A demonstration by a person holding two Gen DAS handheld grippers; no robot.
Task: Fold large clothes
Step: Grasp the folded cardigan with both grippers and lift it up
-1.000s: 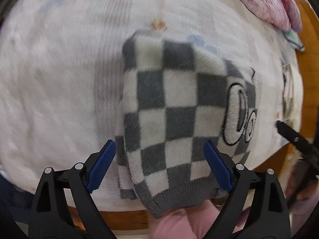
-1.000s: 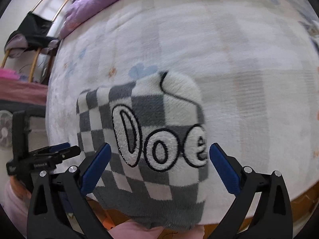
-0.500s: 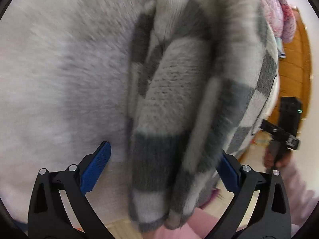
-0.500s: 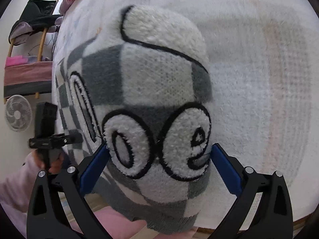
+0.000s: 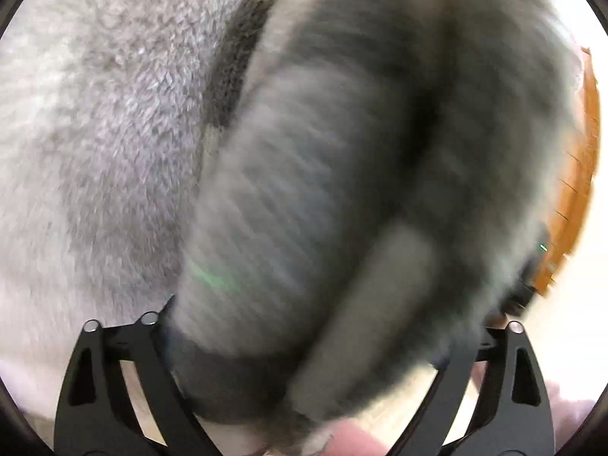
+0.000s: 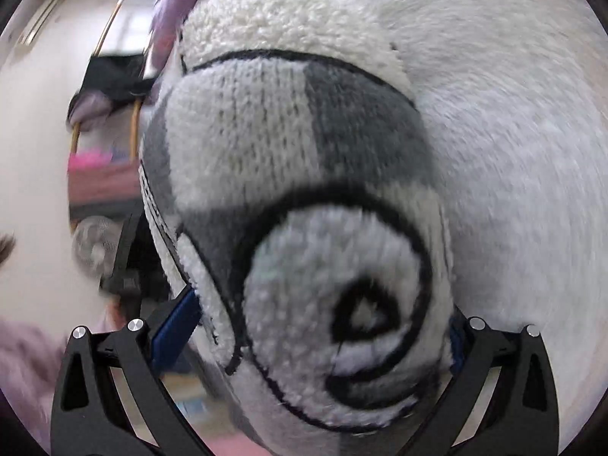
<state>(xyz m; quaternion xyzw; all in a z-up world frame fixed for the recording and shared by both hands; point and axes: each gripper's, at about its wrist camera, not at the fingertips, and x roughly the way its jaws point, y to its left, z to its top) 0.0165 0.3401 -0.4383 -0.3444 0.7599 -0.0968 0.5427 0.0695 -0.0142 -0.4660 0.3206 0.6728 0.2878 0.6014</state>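
The folded grey-and-white checkered sweater [image 5: 323,197] fills the left wrist view, blurred and very close, lying on the white fleece bed cover [image 5: 95,133]. My left gripper [image 5: 304,342] is open, its jaws wide apart on either side of the sweater's near edge. In the right wrist view the sweater [image 6: 296,197] shows its fuzzy black-outlined letters, an "e" closest. My right gripper [image 6: 323,326] is open too, with the sweater's end sitting between its blue pads [image 6: 174,326]. Neither gripper's pads press the cloth.
The white bed cover [image 6: 513,133] spreads right of the sweater. A wooden bed frame [image 5: 577,197] runs along the right. Off the bed's left side are a fan [image 6: 95,247], a chair with dark clothes [image 6: 110,79] and a purple quilt [image 6: 171,7].
Both grippers have pushed forward and down onto the sweater's near edge. The sweater went from a full view a second ago to filling both frames, between the open jaws.
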